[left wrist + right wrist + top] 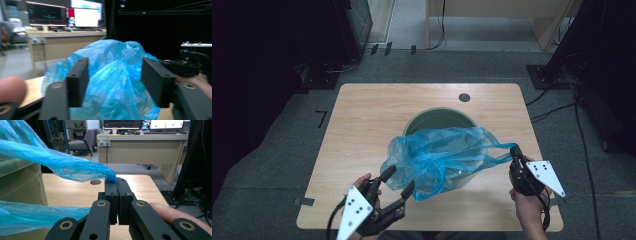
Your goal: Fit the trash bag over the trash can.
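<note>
A crumpled blue plastic bag (437, 157) lies over the near rim of a green bin (440, 120) in the middle of the wooden table (362, 120). My right gripper (515, 151) is shut on the bag's stretched handle (82, 170) at the right. My left gripper (398, 181) stands open at the bag's near left corner, its jaws either side of the bunched plastic (115, 80) without pinching it. The bin's pale green wall (20, 187) fills the left of the right gripper view.
A round cable hole (464, 97) sits near the table's far edge. Beyond the table are a wooden desk (492, 10), cables on the grey floor and dark equipment at both sides. Bare wood lies left of the bin.
</note>
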{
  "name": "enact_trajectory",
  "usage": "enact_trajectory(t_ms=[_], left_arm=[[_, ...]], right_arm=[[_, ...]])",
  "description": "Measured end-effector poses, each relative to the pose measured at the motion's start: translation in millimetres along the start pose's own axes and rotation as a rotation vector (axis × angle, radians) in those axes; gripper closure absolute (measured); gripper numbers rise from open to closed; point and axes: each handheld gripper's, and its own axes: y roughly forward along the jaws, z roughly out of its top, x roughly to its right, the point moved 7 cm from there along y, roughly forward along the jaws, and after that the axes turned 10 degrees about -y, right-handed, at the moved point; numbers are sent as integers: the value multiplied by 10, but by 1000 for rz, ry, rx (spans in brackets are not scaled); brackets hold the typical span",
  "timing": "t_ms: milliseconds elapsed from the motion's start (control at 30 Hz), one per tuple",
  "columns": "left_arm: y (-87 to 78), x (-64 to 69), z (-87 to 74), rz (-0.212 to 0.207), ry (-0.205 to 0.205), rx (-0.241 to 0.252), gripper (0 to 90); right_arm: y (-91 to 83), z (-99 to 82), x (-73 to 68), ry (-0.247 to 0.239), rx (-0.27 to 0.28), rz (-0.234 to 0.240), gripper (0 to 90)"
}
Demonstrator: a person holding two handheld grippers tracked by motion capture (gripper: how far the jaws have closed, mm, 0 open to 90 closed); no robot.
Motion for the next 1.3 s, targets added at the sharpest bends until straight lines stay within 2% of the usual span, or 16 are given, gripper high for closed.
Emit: enact_trajectory(t_ms=[67,233,333,433,500,533,600,633,700,733,867,967,1133,1167,1233,1300], left_arm=[[46,43,-83,43,23,0,330],[134,15,-363,118,-30,-66,260],[181,-36,-565,147,-10,-123,244],[216,-207,-694,201,17,-140,260],[246,-337,-761,195,-15,-167,279],[255,-405,-787,203,-26,-175,315],[274,-514,-824,184,-68,-186,397],[284,-563,-840,185,-69,-190,427],[298,-624,-852,169,-73,-187,479],[304,-650,-863,168,-49,-189,510],[305,-752,-901,221,70,-179,526],[279,-818,-855,254,162,-160,590],[239,-986,-693,316,259,-131,718],[223,-1025,-651,321,257,-126,751],[177,-1101,-554,308,205,-115,785],[126,-1132,-456,239,122,-109,813]], right_arm=[[-1,-7,-9,0,-2,2,899],[6,-30,-33,-8,-9,9,899],[14,-39,-33,-11,-12,9,899],[19,-52,-20,-10,-17,6,899],[24,-65,-14,-7,-21,6,899],[28,-75,-7,-9,-24,4,899],[40,-100,-2,-10,-32,6,898],[47,-113,-3,-13,-34,8,898],[55,-134,-27,-16,-40,16,897],[59,-139,-46,-22,-40,21,897],[60,-145,-115,-57,-36,32,896],[45,-133,-149,-68,-29,41,896],[29,-112,-222,-87,-18,62,896],[21,-106,-248,-92,-16,66,896],[2,-84,-292,-115,-7,69,896],[-16,-55,-319,-131,4,73,897]])
